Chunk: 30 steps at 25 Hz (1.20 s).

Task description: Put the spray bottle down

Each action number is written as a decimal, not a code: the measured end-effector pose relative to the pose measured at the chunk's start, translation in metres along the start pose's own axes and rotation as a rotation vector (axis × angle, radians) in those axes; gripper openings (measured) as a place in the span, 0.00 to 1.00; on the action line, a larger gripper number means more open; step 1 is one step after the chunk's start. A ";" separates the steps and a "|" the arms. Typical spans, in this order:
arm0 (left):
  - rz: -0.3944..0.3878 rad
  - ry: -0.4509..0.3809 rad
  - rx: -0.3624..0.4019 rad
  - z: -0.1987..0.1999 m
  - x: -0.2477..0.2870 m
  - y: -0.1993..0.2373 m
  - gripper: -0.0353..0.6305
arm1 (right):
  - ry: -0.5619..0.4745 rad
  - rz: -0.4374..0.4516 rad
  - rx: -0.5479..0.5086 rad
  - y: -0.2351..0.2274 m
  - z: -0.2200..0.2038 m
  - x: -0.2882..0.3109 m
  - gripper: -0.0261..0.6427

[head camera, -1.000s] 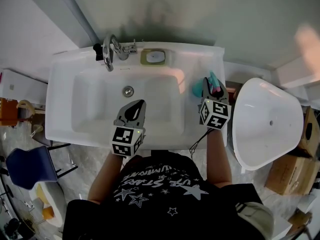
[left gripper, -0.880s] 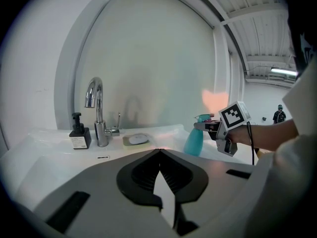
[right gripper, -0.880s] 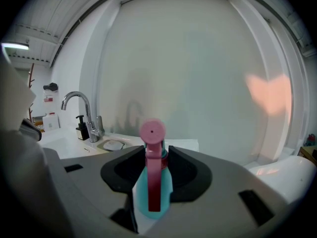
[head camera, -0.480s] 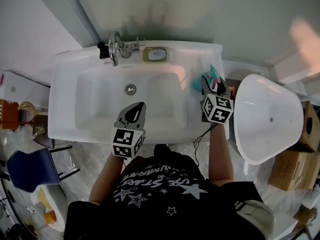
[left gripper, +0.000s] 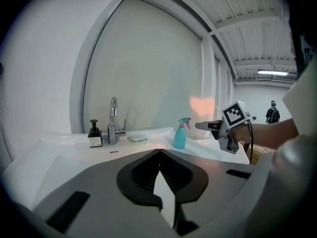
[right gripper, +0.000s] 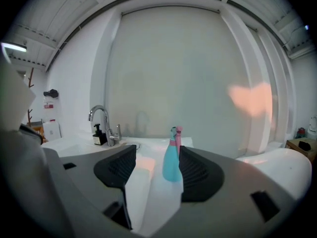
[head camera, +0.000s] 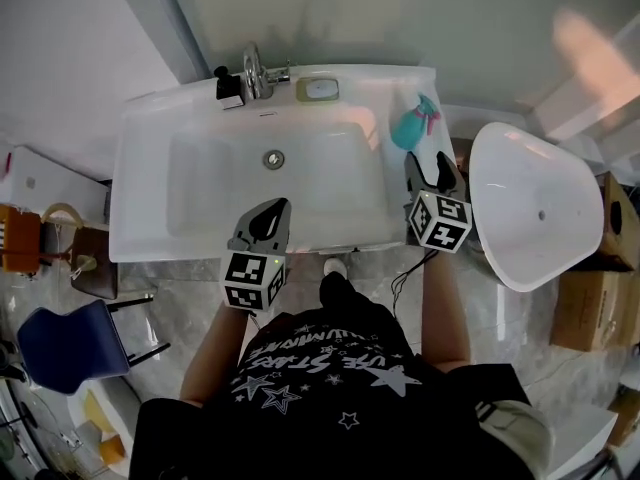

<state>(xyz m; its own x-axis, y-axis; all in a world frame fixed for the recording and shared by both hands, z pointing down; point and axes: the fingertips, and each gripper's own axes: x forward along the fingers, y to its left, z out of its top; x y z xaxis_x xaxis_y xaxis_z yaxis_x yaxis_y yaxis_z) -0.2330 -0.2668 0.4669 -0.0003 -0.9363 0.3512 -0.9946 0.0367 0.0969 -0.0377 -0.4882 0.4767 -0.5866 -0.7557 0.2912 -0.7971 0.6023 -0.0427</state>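
Observation:
The teal spray bottle (head camera: 410, 128) with a pink trigger stands upright on the right rim of the white sink (head camera: 140, 168). My right gripper (head camera: 428, 164) hangs a little in front of it, toward the person, jaws wide open and empty. In the right gripper view the spray bottle (right gripper: 171, 160) shows beyond the right gripper (right gripper: 157, 153), apart from both pads. My left gripper (head camera: 277, 208) hovers over the sink's front edge with its tips together and nothing in them. The left gripper view shows the left gripper (left gripper: 159, 153), the spray bottle (left gripper: 180, 135) and the right gripper (left gripper: 204, 126).
A chrome faucet (head camera: 255, 73), a black soap dispenser (head camera: 228, 86) and a soap dish (head camera: 320, 89) line the sink's back rim. A large white basin-shaped fixture (head camera: 535, 208) stands close on the right. A blue chair (head camera: 60, 338) and cardboard boxes (head camera: 590, 308) sit on the floor.
The right jaws opened and let go of the spray bottle, which stays standing on the rim. Both grippers drew back from the sink toward the person.

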 end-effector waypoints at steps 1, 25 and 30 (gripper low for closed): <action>-0.007 -0.005 0.004 -0.002 -0.011 -0.002 0.08 | -0.008 0.001 -0.002 0.008 0.000 -0.013 0.45; -0.248 0.019 0.001 -0.100 -0.196 -0.086 0.08 | -0.007 -0.054 -0.008 0.128 -0.074 -0.286 0.06; -0.196 0.002 -0.010 -0.100 -0.206 -0.089 0.08 | 0.008 0.000 0.030 0.134 -0.080 -0.297 0.06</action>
<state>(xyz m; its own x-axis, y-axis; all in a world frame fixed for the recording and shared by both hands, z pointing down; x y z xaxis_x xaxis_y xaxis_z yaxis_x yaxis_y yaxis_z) -0.1338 -0.0426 0.4793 0.1937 -0.9253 0.3262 -0.9745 -0.1432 0.1725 0.0414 -0.1629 0.4613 -0.5853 -0.7538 0.2987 -0.8013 0.5940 -0.0714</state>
